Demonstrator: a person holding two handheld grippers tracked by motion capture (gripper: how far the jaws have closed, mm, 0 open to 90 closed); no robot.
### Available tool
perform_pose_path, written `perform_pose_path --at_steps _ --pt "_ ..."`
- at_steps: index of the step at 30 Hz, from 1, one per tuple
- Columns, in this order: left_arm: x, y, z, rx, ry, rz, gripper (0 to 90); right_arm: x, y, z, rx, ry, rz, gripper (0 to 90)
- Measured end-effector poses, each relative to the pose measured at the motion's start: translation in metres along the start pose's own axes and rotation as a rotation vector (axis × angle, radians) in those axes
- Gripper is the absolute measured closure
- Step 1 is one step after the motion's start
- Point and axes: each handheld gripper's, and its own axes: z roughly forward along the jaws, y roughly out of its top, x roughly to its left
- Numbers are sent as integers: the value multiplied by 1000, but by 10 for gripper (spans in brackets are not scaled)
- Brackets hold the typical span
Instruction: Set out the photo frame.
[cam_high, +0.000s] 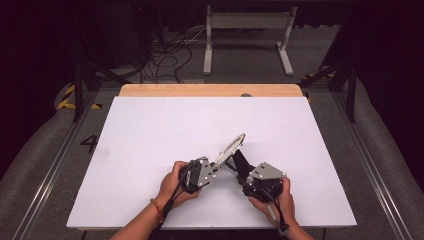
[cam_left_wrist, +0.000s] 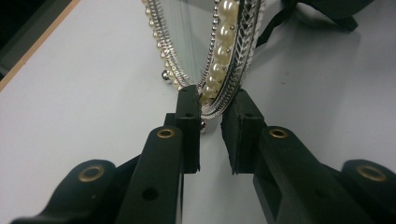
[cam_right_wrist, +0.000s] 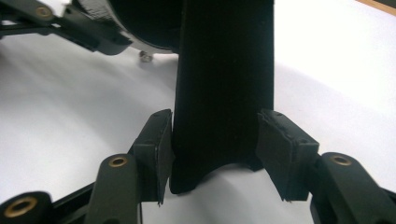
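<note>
Pearl-rimmed mirror (cam_high: 230, 148) up off the white table (cam_high: 150, 150), tilted, near the table's front middle, between two hand-held grippers. Left gripper (cam_high: 212, 169) clamped on the mirror's lower rim: in the left gripper view, rim (cam_left_wrist: 219, 100) pinched between the two black pads (cam_left_wrist: 189, 109), a row of pearls (cam_left_wrist: 223, 42) and a silver chevron band running up and away, glass facing left. Small metal ball foot (cam_left_wrist: 165, 74) visible just under the frame edge, near the table surface. Right gripper (cam_high: 239, 176) gripping the black stand flap (cam_high: 240, 161) behind the mirror: in the right gripper view, flat black strip (cam_right_wrist: 224, 84) standing upright between the pads (cam_right_wrist: 161, 140), left pad pressed against its edge, right pad at its other edge, notched lower end just above the table. Left hand (cam_high: 175, 187) and right hand (cam_high: 280, 200) low at the table's front edge, cables trailing back along the forearms. Wooden strip (cam_high: 210, 90) along the table's far edge; grey floor and metal frame legs (cam_high: 245, 45) beyond.
</note>
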Motion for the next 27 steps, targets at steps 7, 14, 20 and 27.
perform_pose_path --at_steps 7,14,20,27 --pt "-4 1 -2 -6 -20 -19 777 -11 -3 -1 -4 14 6 471" --pt "-3 0 -1 -26 -34 -37 674 -14 -1 -4 -26 33 12 442" --pt "-6 5 6 -39 -16 -32 594 -15 -3 -3 -5 44 10 413" --pt "-3 3 12 -23 -10 -50 615 -16 -4 -4 2 54 -11 439"
